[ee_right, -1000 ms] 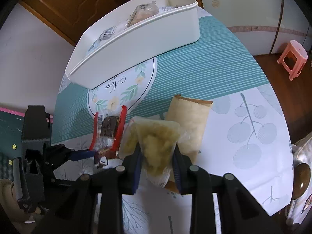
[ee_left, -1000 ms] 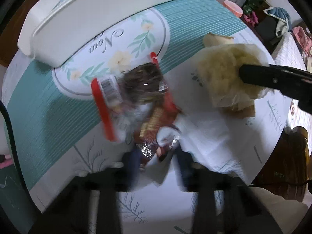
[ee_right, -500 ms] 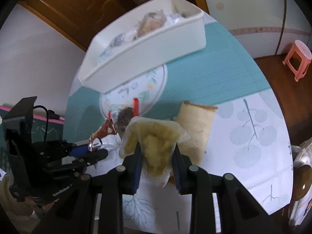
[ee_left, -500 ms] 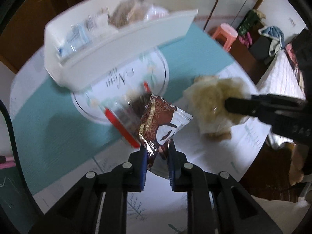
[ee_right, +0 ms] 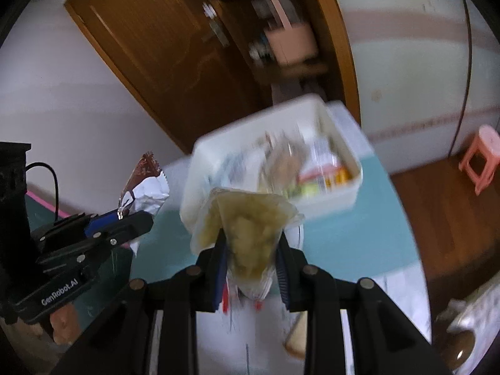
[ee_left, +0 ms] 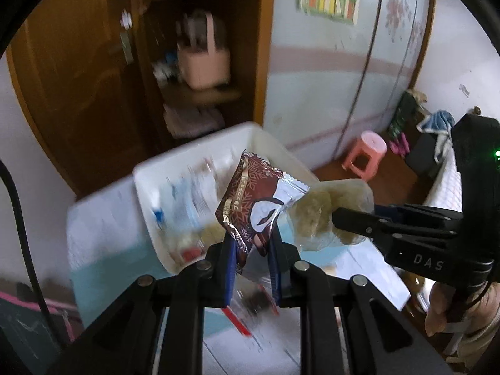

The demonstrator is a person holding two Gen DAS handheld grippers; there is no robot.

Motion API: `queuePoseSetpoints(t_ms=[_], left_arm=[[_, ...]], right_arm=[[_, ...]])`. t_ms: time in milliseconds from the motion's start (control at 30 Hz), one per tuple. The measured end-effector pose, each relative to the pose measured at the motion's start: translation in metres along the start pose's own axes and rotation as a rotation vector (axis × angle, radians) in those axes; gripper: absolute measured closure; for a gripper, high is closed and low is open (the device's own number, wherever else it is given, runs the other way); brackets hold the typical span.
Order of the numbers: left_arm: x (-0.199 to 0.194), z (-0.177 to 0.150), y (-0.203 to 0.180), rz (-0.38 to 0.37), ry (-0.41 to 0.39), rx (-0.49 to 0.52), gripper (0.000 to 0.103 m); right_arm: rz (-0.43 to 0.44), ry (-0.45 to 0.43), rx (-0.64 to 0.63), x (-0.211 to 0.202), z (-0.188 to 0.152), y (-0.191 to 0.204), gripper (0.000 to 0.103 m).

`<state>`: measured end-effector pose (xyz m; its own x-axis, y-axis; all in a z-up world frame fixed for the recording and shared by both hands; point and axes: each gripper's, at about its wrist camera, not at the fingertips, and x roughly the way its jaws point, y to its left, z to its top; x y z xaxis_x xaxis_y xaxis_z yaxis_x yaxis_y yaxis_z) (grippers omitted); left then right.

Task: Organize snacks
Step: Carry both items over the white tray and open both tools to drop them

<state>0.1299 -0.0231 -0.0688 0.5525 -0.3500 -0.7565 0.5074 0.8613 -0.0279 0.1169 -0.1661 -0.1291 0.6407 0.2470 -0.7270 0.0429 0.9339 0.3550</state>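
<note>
Already we have both snacks off the desk (ee_left: 93,228) and in the air. Our left hand-held gripper (ee_left: 251,247) is clamped on the lower corner of a brown chocolate packet (ee_left: 250,200), and our right hand-held gripper (ee_right: 251,259) is clamped on a clear bag of pale yellow snack (ee_right: 250,225). In the left wrist view that bag sits just beside the chocolate packet, both in front of the white bin (ee_left: 200,162).

We judge the task partly done: the bin, standing at the far end of the desk, already holds a loose layer of wrapped snacks, among them something with a red and orange label (ee_right: 328,175) near its right end, though blur keeps us from naming most of them. Neither packet we carry is inside yet; both are short of its near wall.

What is left, as far as we can see: dropping these two in, then fetching the red-edged packet (ee_left: 250,309) lying on the desk beneath our left gripper and a tan item (ee_right: 297,334) at the lower edge of the right wrist view.
</note>
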Motion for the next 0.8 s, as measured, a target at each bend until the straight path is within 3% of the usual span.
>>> queuePoseSetpoints(t_ms=[133,267,600,800], left_arm=[[-0.008,0.03,0.003,0.085,-0.054,0.002,0.087],[0.0,0.059,0.01,0.221,-0.056,-0.01,0.087],[0.034,0.095,0.029,0.322,-0.022,-0.041,0.087],[0.062,0.104,0.042,0.36,0.03,-0.053,0.085]], right_arm=[[-0.017,-0.085,-0.031,-0.015,0.032,0.011,0.075],[-0.046,-0.134,-0.032,-0.02,0.062,0.015,0.075],[-0.073,-0.181,-0.045,-0.013,0.105,0.022,0.075],[-0.095,-0.127,-0.045,0.022,0.121,0.019,0.075]])
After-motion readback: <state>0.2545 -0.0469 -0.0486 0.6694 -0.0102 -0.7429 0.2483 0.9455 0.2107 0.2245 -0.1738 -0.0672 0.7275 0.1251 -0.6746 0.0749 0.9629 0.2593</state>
